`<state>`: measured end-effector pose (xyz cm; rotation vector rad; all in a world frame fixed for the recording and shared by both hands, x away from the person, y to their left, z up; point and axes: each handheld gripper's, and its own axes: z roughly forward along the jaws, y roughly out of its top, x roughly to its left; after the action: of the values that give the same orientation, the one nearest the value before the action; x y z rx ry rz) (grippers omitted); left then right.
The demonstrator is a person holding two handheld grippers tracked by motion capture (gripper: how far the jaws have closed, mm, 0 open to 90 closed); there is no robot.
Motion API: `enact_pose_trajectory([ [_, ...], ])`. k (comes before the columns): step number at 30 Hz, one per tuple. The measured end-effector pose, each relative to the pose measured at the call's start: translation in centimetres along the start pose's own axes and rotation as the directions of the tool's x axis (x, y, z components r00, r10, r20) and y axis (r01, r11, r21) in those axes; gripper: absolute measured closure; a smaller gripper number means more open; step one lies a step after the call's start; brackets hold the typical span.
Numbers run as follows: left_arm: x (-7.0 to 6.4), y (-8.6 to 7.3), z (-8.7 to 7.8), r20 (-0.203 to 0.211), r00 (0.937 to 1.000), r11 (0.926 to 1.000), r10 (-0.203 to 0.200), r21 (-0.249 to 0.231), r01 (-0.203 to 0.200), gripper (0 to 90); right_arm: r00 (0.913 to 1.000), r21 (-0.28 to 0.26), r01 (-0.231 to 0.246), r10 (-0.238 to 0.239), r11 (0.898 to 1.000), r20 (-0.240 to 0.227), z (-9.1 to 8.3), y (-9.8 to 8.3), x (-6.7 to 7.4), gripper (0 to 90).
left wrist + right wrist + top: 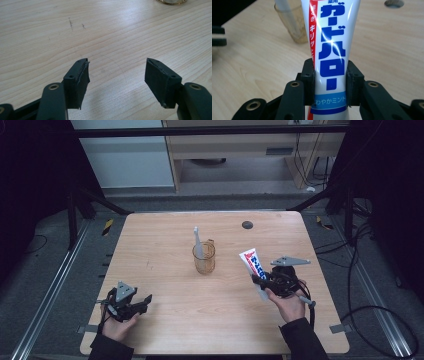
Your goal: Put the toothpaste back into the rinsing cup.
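A white toothpaste tube [253, 265] with blue lettering and a red stripe is clamped low on its body by my right gripper [264, 282] at the table's right, its flat end tilted up and to the left. In the right gripper view both pads press the toothpaste tube [332, 50] from either side. A clear amber cup [204, 258] stands mid-table with a white toothbrush [197, 241] upright in it. My left gripper [145, 301] rests near the front left corner, open, with bare wood between its fingers [77, 82].
The wooden table [165, 320] has a dark round grommet [247, 225] near its far edge. The amber cup [293, 22] shows blurred behind the tube. Black frame legs, cables and a shelf unit stand beyond the table.
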<state>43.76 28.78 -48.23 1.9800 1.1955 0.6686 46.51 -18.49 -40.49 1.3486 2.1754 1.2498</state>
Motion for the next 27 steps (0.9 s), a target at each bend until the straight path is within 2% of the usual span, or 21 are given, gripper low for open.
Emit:
enact_pose_trajectory([
  [4,0.1,0.0,0.0,-0.001,1.0000,1.0000,-0.002,-0.001,0.002,35.4,0.9998,-0.082,-0.017,0.017,0.997,0.001,0.3,0.9,0.0,66.7],
  [8,0.1,0.0,0.0,-0.001,1.0000,1.0000,-0.006,0.000,0.006,35.4,0.9994,-0.157,-0.032,0.034,0.987,0.008,0.6,1.8,0.0,66.7],
  [17,0.1,0.0,0.0,-0.001,1.0000,1.0000,-0.005,-0.002,0.005,35.4,0.9988,-0.255,-0.046,0.049,0.966,0.007,2.0,3.8,0.5,66.8],
  [27,0.2,0.0,0.0,-0.001,1.0000,1.0000,-0.007,-0.003,0.007,35.5,0.9974,-0.366,-0.058,0.069,0.929,0.017,4.2,5.2,1.6,67.0],
])
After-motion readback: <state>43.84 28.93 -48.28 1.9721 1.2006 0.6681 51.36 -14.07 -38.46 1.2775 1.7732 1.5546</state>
